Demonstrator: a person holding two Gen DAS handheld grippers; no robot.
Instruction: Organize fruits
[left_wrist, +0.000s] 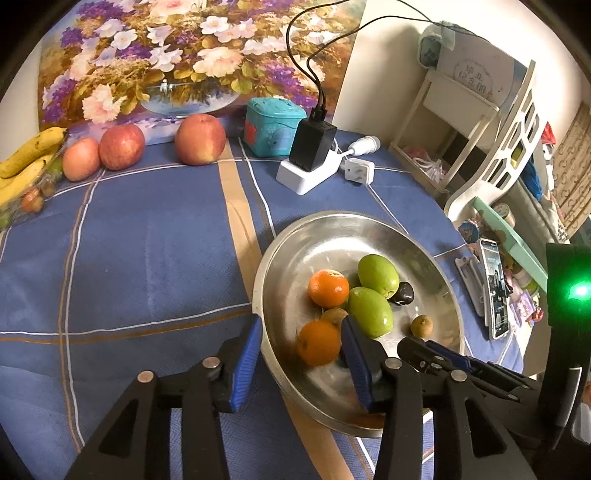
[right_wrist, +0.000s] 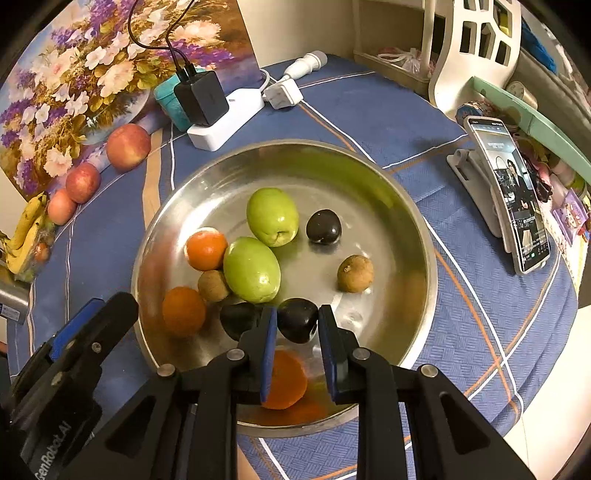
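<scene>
A steel bowl (right_wrist: 369, 173) on the blue tablecloth holds two green fruits (right_wrist: 272, 216), three oranges (right_wrist: 205, 248), two brown kiwis (right_wrist: 355, 273) and dark plums (right_wrist: 323, 226). My right gripper (right_wrist: 295, 325) is over the bowl's near side with its jaws around a dark plum (right_wrist: 297, 319), touching both pads. An orange (right_wrist: 286, 380) lies below it. My left gripper (left_wrist: 301, 341) is open at the bowl's (left_wrist: 332, 225) left rim, with an orange (left_wrist: 318, 341) between its fingers, apart from the pads.
Three apples (left_wrist: 199, 138) and bananas (left_wrist: 27, 155) lie at the table's back left by a flower painting. A power strip with a charger (left_wrist: 312, 155), a teal box (left_wrist: 273, 123) and a phone on a stand (right_wrist: 513, 195) surround the bowl.
</scene>
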